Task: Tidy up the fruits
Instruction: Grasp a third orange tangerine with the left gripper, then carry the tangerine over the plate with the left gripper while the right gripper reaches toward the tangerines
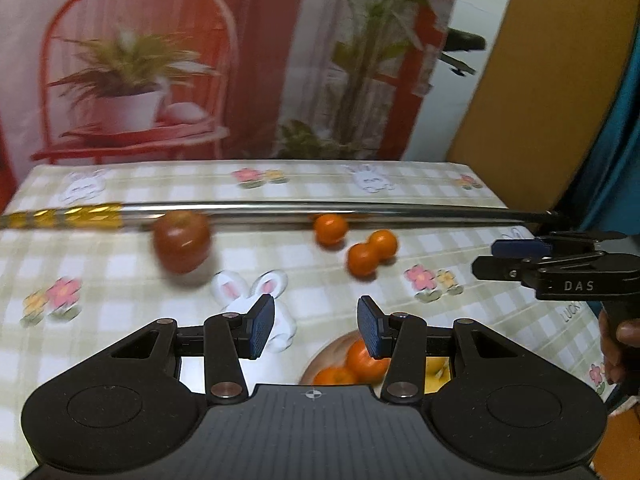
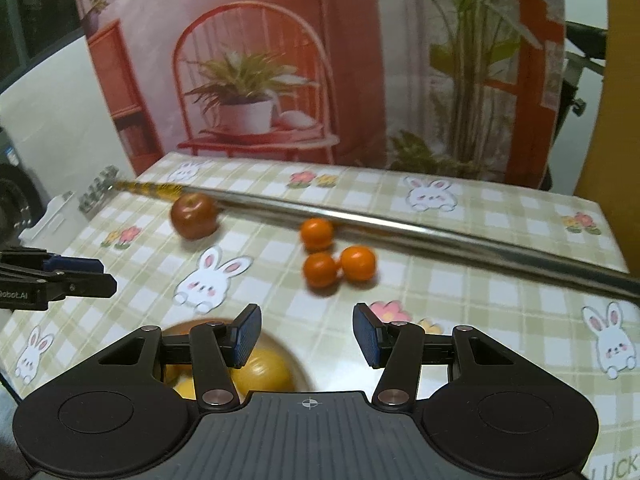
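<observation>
I see a bowl [image 1: 320, 364] on the counter [image 1: 120, 320] holding oranges and yellow fruit. Beyond the bowl: three loose oranges [image 2: 318, 233], an apple [image 2: 195, 215] further left; round, no clear long axis. Behind them a metal rod [image 2: 400, 226] lies crosswise. Left hand-held gripper [image 1: 316, 326] and right hand-held gripper [image 2: 307, 334] tilt down over the bowl, jaws part-open, empty. Checked bunny cloth; printed backdrop [image 2: 280, 60] behind.

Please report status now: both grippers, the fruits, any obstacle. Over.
Left gripper and right gripper open, empty. Three small oranges and red apple loose on checked cloth; wooden bowl holds fruit. Long metal rod lies behind them.
</observation>
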Demonstrator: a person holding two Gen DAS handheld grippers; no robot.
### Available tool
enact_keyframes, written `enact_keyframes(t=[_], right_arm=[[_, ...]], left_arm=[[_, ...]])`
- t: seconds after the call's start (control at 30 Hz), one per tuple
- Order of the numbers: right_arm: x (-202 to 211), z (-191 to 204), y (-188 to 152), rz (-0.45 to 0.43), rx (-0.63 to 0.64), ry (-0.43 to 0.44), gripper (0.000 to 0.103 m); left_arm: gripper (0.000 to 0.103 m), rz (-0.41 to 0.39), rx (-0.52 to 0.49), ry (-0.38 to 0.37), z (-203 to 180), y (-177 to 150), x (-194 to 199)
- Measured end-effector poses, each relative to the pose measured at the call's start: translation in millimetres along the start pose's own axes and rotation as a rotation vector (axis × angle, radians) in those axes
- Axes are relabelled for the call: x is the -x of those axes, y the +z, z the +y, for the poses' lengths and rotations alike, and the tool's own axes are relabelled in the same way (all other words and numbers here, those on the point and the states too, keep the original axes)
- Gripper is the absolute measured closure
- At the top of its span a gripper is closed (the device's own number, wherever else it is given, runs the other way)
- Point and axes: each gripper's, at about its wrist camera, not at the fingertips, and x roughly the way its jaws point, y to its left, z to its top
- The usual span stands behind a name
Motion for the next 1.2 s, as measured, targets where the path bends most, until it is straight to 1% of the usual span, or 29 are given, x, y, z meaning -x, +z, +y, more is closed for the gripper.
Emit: enact_keyframes(t=[0.13,0.2,0.4,0.67,0.77,0.8,0.83,0.97,1.07,1.2], right_arm=[[-3,-20,5,-0.021,-0.024,-0.022,0.055],[-6,-29,5,-0.025,-0.033,-0.03,0.055],[-17,-50,-1,-0.025,-0.07,-0.034,0.055],[-29,-71,-13,-0.017,-0.131,-0.015,0.055],[-31,-75,-17,-0.015,-0.142,-0.013,0.055],[-31,-76,-17,-0.015,-0.145,-0.013,0.055],[-32,-78,-18,-0.015,-0.15,-0.012,0.055],[-33,-81,-21,-0.015,-0.163,-0.013,0.055],[-33,-80,-22,-0.014,-0.169,-0.01,0.055],[-32,-78,-22,-0.017,-0.173,-0.004,0.055]], left_arm=[[0.055,0.032,0.006,-0.058,-13,17,-38],[0.055,0.046,0.017,-0.074,-18,22,-59],[0.055,0.085,-0.017,-0.054,-34,33,-114],[0.056,0.144,0.003,-0.05,-32,38,-153],[0.057,0.164,0.002,-0.053,-33,38,-160],[0.059,0.17,-0.002,-0.052,-34,37,-162],[0.064,0.174,-0.004,-0.049,-34,37,-165],[0.065,0.176,-0.017,-0.051,-34,35,-164],[0.065,0.168,-0.03,-0.058,-33,34,-153],[0.065,0.143,-0.041,-0.086,-31,31,-125]])
